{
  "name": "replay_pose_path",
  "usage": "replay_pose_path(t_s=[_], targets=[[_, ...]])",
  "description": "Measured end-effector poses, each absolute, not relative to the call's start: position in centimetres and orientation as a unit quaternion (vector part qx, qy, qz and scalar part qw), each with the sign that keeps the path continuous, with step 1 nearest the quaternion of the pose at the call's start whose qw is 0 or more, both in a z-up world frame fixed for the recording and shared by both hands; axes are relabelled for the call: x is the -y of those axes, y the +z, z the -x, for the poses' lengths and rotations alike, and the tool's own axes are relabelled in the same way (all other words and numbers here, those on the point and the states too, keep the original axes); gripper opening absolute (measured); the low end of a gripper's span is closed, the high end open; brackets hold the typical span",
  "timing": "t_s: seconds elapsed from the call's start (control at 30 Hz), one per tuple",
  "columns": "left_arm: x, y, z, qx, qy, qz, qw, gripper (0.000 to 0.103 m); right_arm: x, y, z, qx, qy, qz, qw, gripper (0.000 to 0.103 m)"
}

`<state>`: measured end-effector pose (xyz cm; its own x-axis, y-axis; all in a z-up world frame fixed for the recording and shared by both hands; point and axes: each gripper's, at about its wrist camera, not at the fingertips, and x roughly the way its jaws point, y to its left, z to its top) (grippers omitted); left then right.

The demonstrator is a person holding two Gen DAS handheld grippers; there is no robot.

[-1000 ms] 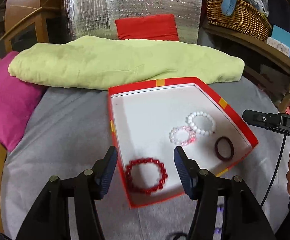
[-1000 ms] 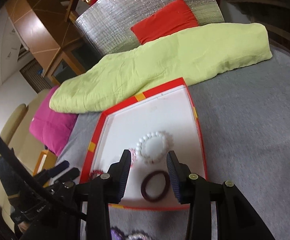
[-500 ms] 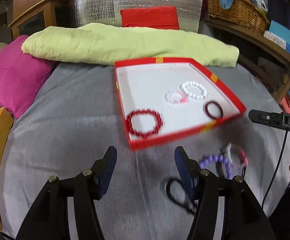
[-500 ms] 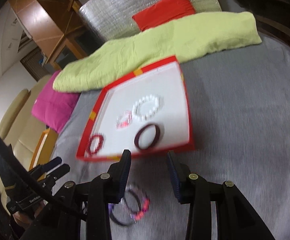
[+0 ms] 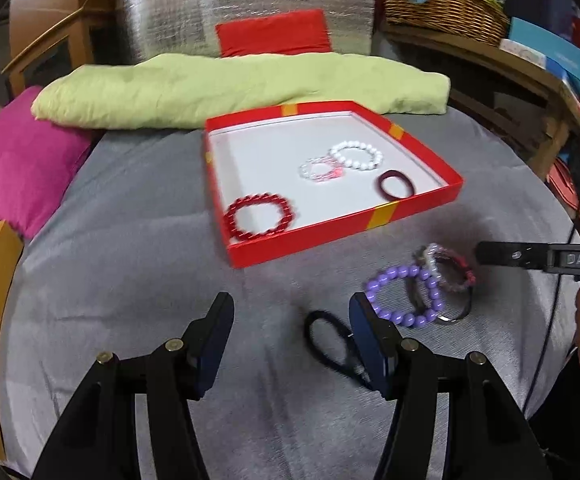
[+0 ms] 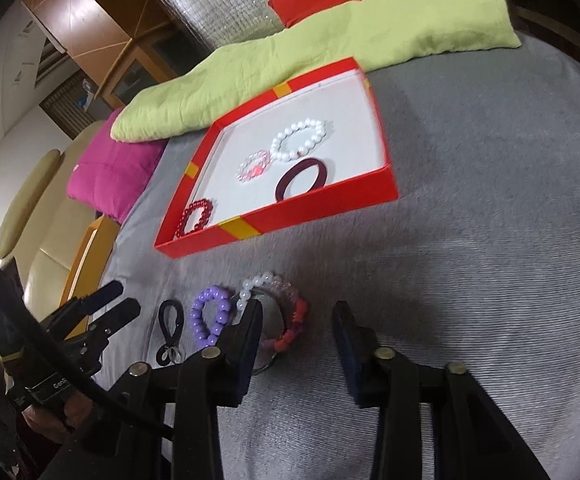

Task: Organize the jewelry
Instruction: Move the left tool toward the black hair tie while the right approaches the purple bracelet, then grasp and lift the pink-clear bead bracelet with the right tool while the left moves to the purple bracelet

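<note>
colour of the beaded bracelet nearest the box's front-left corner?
Red bracelet; clearest in left wrist view.

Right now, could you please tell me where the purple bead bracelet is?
The purple bead bracelet lies on the grey cloth outside the red box, between the black loop and a pile of mixed bracelets.

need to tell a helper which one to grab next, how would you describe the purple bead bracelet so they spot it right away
Find the red box on the grey cloth; the loose pieces lie on the cloth just in front of it. The purple bead bracelet sits between a black loop and a pile of pink-and-white bracelets. It alone has big, opaque lilac beads.
</note>
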<state>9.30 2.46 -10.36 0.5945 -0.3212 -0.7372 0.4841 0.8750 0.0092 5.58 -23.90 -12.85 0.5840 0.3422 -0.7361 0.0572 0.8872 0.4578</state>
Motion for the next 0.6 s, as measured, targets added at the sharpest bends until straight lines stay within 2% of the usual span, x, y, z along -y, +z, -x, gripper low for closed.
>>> replay_pose_path(t_s=[0.1,0.17,0.3,0.37,0.6], targets=[[-1.4,-10.6,-9.2,-0.385,-0.244,-0.119,0.882,0.061,23.5,-13.3,-6.2,-0.457,0.084,-0.226,0.856,0.033],[-0.9,-10.7,-9.3,-0.385,-0.251,-0.128,0.879,0.061,23.2,-13.9,-6.6,-0.47,0.082,-0.224,0.85,0.022],[-0.8,-10.8,-9.3,-0.386,-0.259,-0.127,0.876,0.059,22.9,-14.3,-7.1,-0.473,0.073,-0.21,0.852,0.008],[-0.8,-10.8,-9.4,-0.386,-0.262,-0.124,0.876,0.053,22.9,-14.3,-7.2,-0.471,0.068,-0.208,0.855,0.006],[-0.2,-10.9,-8.9,-0.384,-0.276,-0.136,0.87,0.043,24.4,-13.4,-6.9,-0.444,0.031,-0.214,0.869,0.004]])
